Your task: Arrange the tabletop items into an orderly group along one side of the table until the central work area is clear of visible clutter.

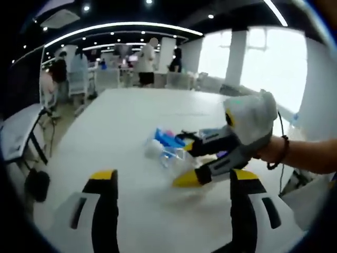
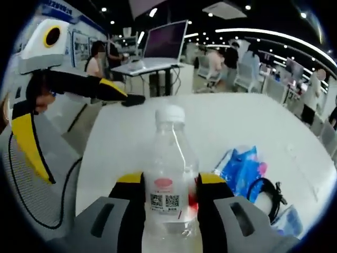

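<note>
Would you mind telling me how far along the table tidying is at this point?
Nothing looks grouped at a table edge yet. In hand: the right claw is shut on a clear plastic bottle. Left: a blue packet and black cable lie mid-table. The left claw is open, holding nothing.

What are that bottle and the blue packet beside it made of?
The bottle looks like clear, glossy plastic: the table shows through it, and it has a white cap. The blue packet seems to be thin shiny plastic film, judging by its crinkles.

Each hand-held gripper [image 1: 168, 200] has grey jaws with yellow tips and black pads. A dark bead bracelet [image 1: 283, 153] is on the wrist.
</note>
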The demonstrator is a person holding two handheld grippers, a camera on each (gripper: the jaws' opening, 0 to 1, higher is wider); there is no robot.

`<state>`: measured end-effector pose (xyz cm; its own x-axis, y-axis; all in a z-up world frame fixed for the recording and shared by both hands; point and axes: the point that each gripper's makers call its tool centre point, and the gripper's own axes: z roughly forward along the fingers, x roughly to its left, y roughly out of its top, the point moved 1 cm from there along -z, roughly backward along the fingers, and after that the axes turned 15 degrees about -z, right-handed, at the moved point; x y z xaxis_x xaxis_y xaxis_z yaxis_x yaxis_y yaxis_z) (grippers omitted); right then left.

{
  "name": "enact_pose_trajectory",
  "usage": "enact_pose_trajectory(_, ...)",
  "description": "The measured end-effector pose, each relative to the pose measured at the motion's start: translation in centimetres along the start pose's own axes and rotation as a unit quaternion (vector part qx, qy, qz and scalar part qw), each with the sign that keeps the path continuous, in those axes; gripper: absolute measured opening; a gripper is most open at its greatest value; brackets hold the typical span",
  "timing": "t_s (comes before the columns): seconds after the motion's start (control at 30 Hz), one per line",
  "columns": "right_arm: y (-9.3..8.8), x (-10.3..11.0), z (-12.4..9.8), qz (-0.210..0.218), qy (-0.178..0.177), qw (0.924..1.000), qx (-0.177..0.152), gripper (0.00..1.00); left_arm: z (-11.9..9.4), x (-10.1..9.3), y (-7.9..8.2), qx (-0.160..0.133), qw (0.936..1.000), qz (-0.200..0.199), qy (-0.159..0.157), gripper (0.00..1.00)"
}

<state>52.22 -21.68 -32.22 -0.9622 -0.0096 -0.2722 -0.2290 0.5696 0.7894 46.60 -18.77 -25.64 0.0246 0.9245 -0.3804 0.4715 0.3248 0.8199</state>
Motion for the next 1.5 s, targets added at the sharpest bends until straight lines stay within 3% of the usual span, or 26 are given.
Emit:
enact_pose_trajectory(0.43, 3.1, 1.8, -1.4, -0.007, -0.001, 0.998, -0.062, 0.37, 0.1, 0.0, 0.2, -0.012, 0.9997, -0.023, -0.001, 0.75)
enact_pose_trajectory(0.67, 5.2, 2.4, -2.1, -0.016, -0.013, 0.9965, -0.081, 0.37, 0.0, -0.6, 0.8, -0.033, 0.9958, -0.083, -0.02, 0.62)
enact_pose_trajectory(0.77, 6.1, 2.7, -2.4, -0.028, -0.018, 0.9956, -0.088, 0.37, 0.0, -0.5, 0.3, -0.018, 0.9953, -0.094, -0.017, 0.61)
enact_pose_trajectory(0.8, 6.2, 2.8, -2.4, -0.042, -0.019, 0.9957, -0.081, 0.37, 0.0, -0.6, 0.6, -0.027, 0.9941, -0.103, -0.021, 0.61)
enact_pose_trajectory(1.3, 6.6, 4.1, -2.9, -0.157, -0.035, 0.986, -0.046, 0.37, 0.0, -1.7, -0.8, 0.019, 0.9905, -0.128, -0.046, 0.41)
enact_pose_trajectory(1.5, 6.1, 4.5, -2.7, -0.226, -0.043, 0.9733, -0.009, 0.37, 0.1, -1.6, -1.8, 0.046, 0.9899, -0.128, -0.041, 0.39)
